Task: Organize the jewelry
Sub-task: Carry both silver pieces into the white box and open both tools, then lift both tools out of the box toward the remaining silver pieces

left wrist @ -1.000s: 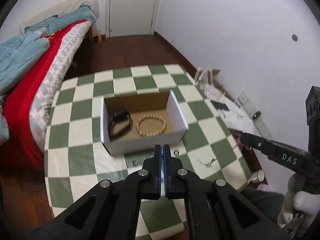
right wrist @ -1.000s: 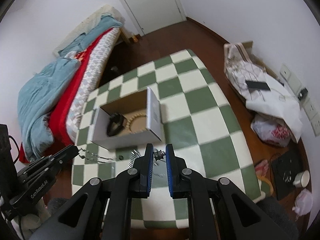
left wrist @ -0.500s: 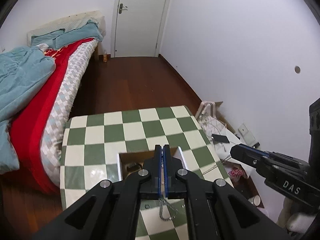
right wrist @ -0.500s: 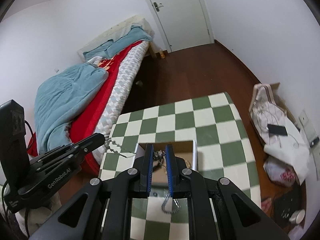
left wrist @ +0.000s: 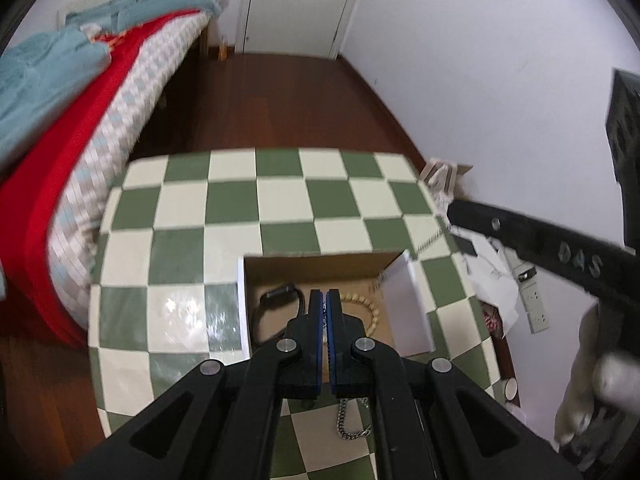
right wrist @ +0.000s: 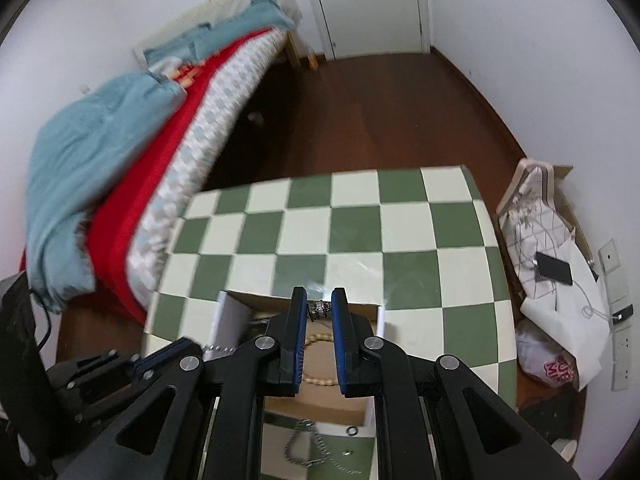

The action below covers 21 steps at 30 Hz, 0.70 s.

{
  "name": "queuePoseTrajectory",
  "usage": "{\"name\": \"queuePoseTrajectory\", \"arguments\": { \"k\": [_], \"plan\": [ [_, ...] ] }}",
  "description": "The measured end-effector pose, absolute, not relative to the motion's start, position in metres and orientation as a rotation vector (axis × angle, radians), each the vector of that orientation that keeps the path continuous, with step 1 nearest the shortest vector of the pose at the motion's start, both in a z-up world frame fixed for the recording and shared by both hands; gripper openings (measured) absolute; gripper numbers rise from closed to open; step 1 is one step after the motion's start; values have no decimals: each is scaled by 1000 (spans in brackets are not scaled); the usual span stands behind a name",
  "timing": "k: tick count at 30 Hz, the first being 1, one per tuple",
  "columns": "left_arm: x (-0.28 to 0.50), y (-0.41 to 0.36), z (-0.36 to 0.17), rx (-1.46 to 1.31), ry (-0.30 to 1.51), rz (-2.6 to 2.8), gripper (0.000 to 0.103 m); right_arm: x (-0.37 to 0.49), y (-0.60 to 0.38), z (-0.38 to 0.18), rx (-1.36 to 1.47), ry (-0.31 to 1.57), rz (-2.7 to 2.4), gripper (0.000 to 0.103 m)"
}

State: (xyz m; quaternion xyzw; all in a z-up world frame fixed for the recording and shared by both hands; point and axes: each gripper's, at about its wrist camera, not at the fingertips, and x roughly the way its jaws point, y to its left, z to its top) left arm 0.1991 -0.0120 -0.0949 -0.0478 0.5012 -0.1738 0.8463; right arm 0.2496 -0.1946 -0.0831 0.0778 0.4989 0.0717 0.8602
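The checkered table point(left wrist: 280, 200) carried an open box point(left wrist: 412, 308) near its front edge, already holding a black watch point(left wrist: 276, 300) and a bead bracelet point(right wrist: 316, 338). Both the left gripper point(left wrist: 324, 300) and right gripper point(right wrist: 319, 306) were clamped on a silver chain point(right wrist: 318, 307), slung above the box. Judged remaining: chain and small rings point(right wrist: 352, 431) at the front edge.

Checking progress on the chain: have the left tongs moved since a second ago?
Yes. The left tongs started low at the near side of the cardboard box, rose well above it, and now hang over its inside.

Home bedroom: bed point(left wrist: 80, 92), door point(right wrist: 372, 4).
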Motion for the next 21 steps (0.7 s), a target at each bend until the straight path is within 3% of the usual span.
{"name": "queuePoseTrajectory", "arguments": {
  "k": [7, 8, 9, 10, 11, 13, 14, 15, 17, 18, 21],
  "plan": [
    [211, -12, -125, -126, 1158, -332, 5, 279, -202, -136, 173, 1203, 139, 16],
    [212, -11, -126, -123, 1162, -311, 5, 280, -204, -139, 179, 1211, 132, 20],
    [215, -9, -126, -117, 1163, -291, 6, 280, -207, -141, 184, 1213, 125, 38],
    [216, -8, -125, -107, 1160, -270, 14, 280, -207, -142, 188, 1210, 122, 55],
    [215, -7, -123, -90, 1151, -245, 23, 277, -209, -141, 190, 1203, 119, 61],
    [214, -2, -118, -77, 1116, -209, 84, 272, -210, -142, 185, 1196, 108, 64],
    [214, 0, -116, -72, 1096, -189, 92, 268, -210, -142, 174, 1195, 99, 66],
    [212, 3, -113, -64, 1066, -170, 93, 265, -210, -142, 165, 1194, 91, 70],
    [209, 7, -111, -35, 1044, -130, 95, 256, -208, -144, 134, 1191, 65, 86],
    [209, 8, -112, -23, 1040, -117, 101, 250, -206, -147, 107, 1190, 46, 94],
    [204, 13, -116, 16, 1027, -74, 103, 235, -202, -156, 68, 1198, 8, 97]
  ]
}}
